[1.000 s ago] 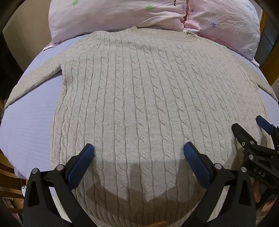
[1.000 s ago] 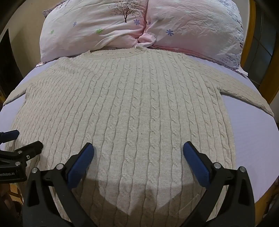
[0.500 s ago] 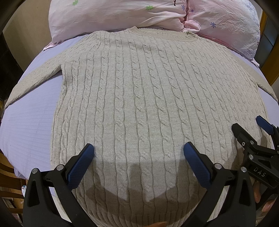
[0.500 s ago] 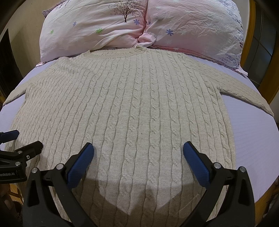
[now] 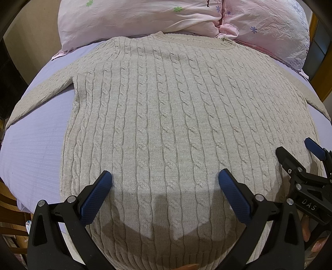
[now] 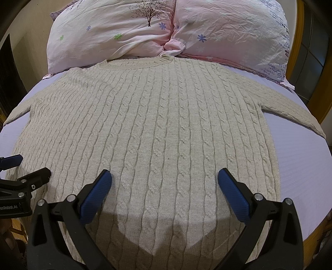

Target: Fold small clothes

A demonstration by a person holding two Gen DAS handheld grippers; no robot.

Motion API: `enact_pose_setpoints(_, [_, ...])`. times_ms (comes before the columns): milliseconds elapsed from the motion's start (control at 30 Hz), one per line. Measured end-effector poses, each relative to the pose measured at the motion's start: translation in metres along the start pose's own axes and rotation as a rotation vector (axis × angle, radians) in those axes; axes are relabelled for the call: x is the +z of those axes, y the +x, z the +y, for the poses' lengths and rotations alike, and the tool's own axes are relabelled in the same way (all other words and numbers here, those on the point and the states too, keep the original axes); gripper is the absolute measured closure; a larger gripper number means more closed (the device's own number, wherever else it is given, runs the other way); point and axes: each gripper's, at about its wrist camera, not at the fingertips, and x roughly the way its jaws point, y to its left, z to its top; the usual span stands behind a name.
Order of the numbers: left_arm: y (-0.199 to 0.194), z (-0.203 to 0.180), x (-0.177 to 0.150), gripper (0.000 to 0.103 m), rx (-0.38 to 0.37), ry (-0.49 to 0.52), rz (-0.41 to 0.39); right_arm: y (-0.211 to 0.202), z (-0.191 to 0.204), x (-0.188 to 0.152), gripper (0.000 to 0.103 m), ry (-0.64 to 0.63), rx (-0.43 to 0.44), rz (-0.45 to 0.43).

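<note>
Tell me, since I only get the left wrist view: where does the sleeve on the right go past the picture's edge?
Observer: The sleeve lies flat on the sheet, angled out from the sweater and not folded.
Operator: Is the right tool holding anything? I see only a bit of it.
Observer: No. The right tool is open, jaws wide apart over the sweater's lower part, gripping nothing.
Operator: Is anything printed on the pillows besides flowers?
Observer: Yes, a small tree on the left pillow.
</note>
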Motion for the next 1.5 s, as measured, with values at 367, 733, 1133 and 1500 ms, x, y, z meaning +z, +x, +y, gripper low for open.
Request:
enact_pose_setpoints(367, [0.0, 0.0, 0.0, 0.001, 0.0, 0.0, 0.0, 0.0, 0.0, 0.0, 0.002, 0.0, 0.0, 0.001])
enact_pose_setpoints(733, [0.0, 0.0, 0.0, 0.001, 0.0, 0.0, -0.001, 0.0, 0.0, 0.0, 0.002, 0.0, 0.0, 0.001])
enact_pose_setpoints(1133, [0.0, 0.0, 0.0, 0.001, 0.001, -0.003, -0.007, 0.004, -0.002, 0.001, 0.002, -0.005, 0.002, 0.002])
enact_pose_setpoints(1500, [-0.002, 0.0, 0.001, 0.001, -0.015, 0.026, -0.021, -0.03, -0.103, 0.028, 0.002, 0.206, -0.009, -0.152])
